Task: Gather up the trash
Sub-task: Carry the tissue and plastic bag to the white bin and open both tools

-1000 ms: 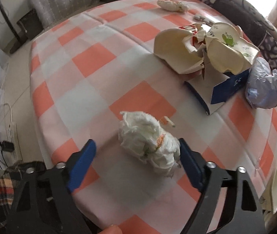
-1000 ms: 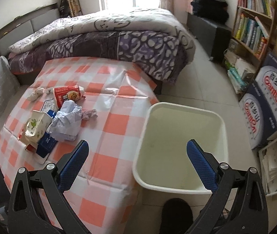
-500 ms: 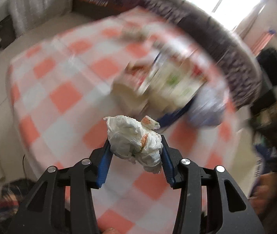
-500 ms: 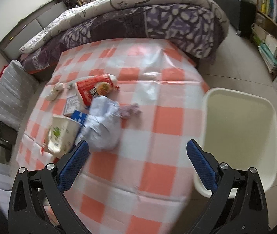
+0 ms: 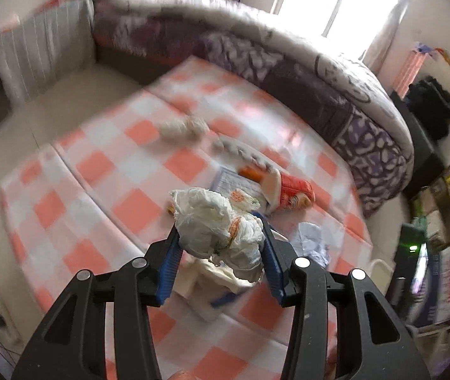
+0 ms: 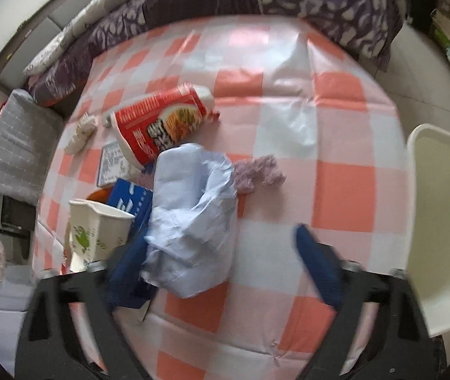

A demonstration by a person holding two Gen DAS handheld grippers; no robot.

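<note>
- The left gripper (image 5: 220, 247) is clamped on a white wad (image 5: 217, 229), held clear above the table (image 5: 136, 209) at the centre of the left view. The wad is soft and bulges out past the blue pads (image 5: 169, 262), with a loose flap hanging at its lower right; I judge it could slip or shed a piece if the carry is jerky.
- The left view is smeared with motion, which suggests a fast swing. That is the likeliest cause of a drop short of the bin (image 6: 440, 221).
- The bin sits off the table's edge at the far right of the right view. Only a sliver of it shows at the lower right of the left view, so a release aimed too early would land the wad on the table or floor.
- The right gripper (image 6: 221, 262) is spread wide and grasps nothing, low over the table, with its left finger (image 6: 126, 272) against or just behind the blue paper (image 6: 193, 221). Whether it touches, I cannot tell.
- Closing there risks a partial bite: the paper is bulky and crumpled, and may fold out of the grip.
- The paper lies against the white cup (image 6: 98, 234), the blue box (image 6: 130, 202) and the red cup (image 6: 161, 123). Pushing in from the left could knock the white cup over or shove the pile off the near edge.
- A small purple scrap (image 6: 258, 174) lies just beside the paper, easily dragged along and missed.
</note>
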